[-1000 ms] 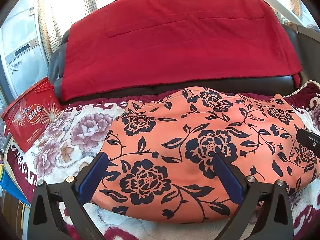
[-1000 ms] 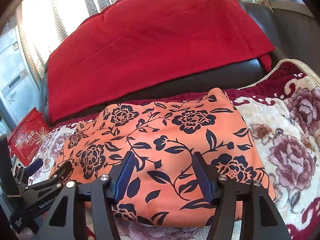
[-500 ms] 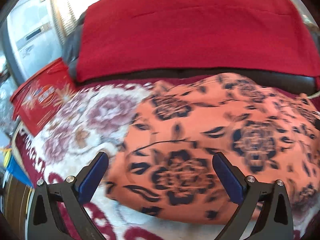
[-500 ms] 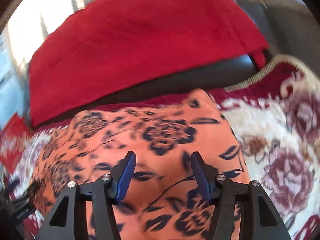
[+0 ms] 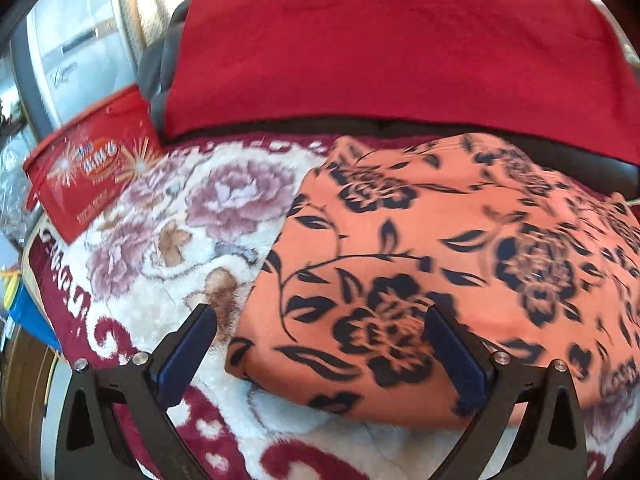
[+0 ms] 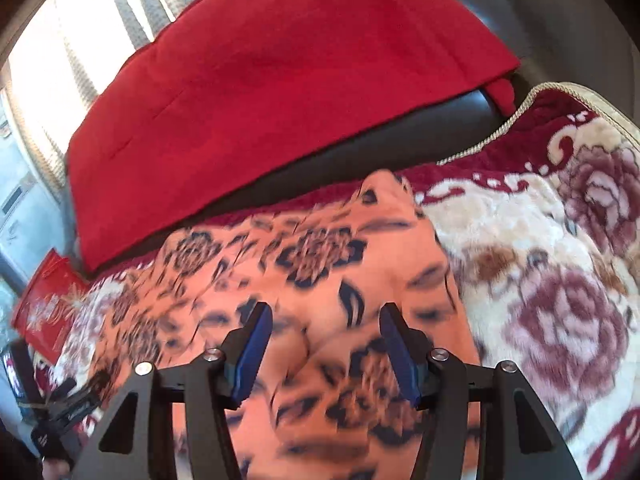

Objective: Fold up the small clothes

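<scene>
An orange garment with a dark flower print (image 5: 440, 264) lies folded and flat on a flowered plush blanket (image 5: 180, 240). My left gripper (image 5: 320, 320) is open wide over the garment's near left corner. Its left finger (image 5: 188, 348) is above the blanket and its right finger (image 5: 452, 348) is above the cloth. My right gripper (image 6: 325, 314) hovers over the garment (image 6: 320, 264) near its right edge. Its jaws stand apart, with cloth lying beneath them and nothing pinched. The right wrist view also shows part of the left gripper (image 6: 64, 404) at the bottom left.
A red cloth (image 5: 380, 40) drapes over the black sofa back (image 6: 400, 140) behind the garment. A red tub (image 5: 92, 184) stands at the blanket's left end, with a blue box (image 5: 28, 316) below it. Bare blanket (image 6: 560, 280) lies to the garment's right.
The left gripper has shifted left and slightly down to the garment's near left corner. The right gripper has shifted right toward the garment's right edge, and its jaws have narrowed slightly.
</scene>
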Action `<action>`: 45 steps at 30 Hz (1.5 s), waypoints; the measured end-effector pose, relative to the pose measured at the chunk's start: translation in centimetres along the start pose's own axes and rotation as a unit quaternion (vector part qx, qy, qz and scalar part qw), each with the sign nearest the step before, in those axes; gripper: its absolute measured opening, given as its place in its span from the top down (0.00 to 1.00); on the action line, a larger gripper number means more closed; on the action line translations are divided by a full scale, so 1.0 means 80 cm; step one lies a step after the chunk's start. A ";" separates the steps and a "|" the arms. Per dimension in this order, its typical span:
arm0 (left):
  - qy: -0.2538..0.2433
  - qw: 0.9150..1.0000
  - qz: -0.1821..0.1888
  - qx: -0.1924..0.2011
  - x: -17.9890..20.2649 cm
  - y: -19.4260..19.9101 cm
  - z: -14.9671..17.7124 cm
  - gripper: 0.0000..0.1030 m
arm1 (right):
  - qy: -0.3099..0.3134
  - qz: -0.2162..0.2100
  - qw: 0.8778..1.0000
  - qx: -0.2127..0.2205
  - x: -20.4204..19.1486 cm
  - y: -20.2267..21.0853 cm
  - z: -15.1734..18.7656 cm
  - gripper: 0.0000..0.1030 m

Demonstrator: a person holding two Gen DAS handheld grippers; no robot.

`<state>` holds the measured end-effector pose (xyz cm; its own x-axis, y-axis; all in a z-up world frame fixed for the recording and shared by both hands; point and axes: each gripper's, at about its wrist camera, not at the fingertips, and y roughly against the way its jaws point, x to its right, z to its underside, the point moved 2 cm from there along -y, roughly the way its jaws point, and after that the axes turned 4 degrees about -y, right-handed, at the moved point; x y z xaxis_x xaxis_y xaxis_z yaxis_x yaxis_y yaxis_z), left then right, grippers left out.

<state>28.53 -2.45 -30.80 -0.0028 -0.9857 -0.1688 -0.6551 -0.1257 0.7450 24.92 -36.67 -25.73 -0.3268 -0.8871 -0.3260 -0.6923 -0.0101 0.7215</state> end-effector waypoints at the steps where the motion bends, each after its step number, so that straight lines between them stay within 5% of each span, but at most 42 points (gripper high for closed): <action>1: -0.003 1.000 0.009 0.004 0.004 0.007 0.004 0.00 | 0.003 0.005 1.000 -0.008 0.000 0.006 0.008 0.43; 8: -0.041 0.998 0.049 -0.025 0.045 0.029 0.030 0.00 | 0.021 0.053 0.995 -0.078 0.005 0.015 0.070 0.43; 16: -0.015 0.997 0.040 0.066 0.017 0.148 0.038 0.00 | 0.028 0.002 0.999 0.016 -0.013 0.121 0.086 0.41; 27: -0.017 0.983 0.042 0.178 -0.008 0.308 0.024 0.00 | 0.070 -0.040 0.990 0.115 -0.076 0.255 0.085 0.38; 45: -0.010 0.974 0.038 0.225 -0.014 0.419 0.026 0.00 | 0.099 -0.063 0.980 0.161 -0.099 0.371 0.100 0.38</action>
<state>5.02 -5.34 -7.01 -0.0754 -0.9873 -0.1400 -0.9170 0.0135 0.3985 1.84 -26.24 -6.62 -0.1163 -0.9607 -0.2522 -0.8971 -0.0074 0.4417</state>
